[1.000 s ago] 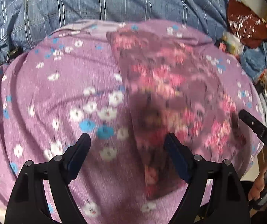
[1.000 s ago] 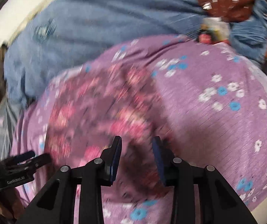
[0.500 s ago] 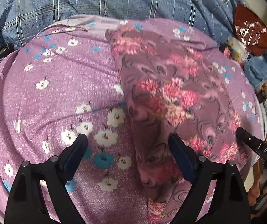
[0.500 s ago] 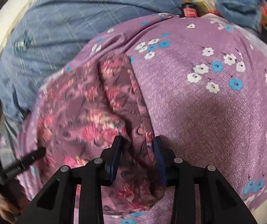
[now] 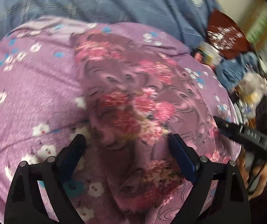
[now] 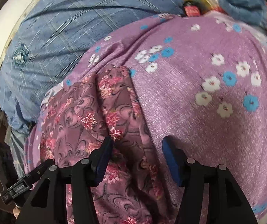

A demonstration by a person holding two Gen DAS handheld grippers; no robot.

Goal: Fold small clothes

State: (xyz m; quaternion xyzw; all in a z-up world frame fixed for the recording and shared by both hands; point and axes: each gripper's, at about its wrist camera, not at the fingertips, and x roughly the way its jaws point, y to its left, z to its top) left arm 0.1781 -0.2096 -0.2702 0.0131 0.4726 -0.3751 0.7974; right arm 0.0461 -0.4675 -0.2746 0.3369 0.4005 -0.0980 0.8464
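Across the purple flowered cloth (image 6: pixel 217 130) lies your dark floral garment (image 5: pixel 133 112), thin, limp, wrinkle-prone; take it by a hem corner, since your left gripper (image 5: pixel 127 145) gapes wide and your right gripper (image 6: pixel 137 145), fingers just opened, holds nothing

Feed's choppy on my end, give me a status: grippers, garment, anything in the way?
Left gripper open over the garment. Right gripper jaws just opened, garment fold loose between them. Garment lies on purple sheet; nothing in the way.
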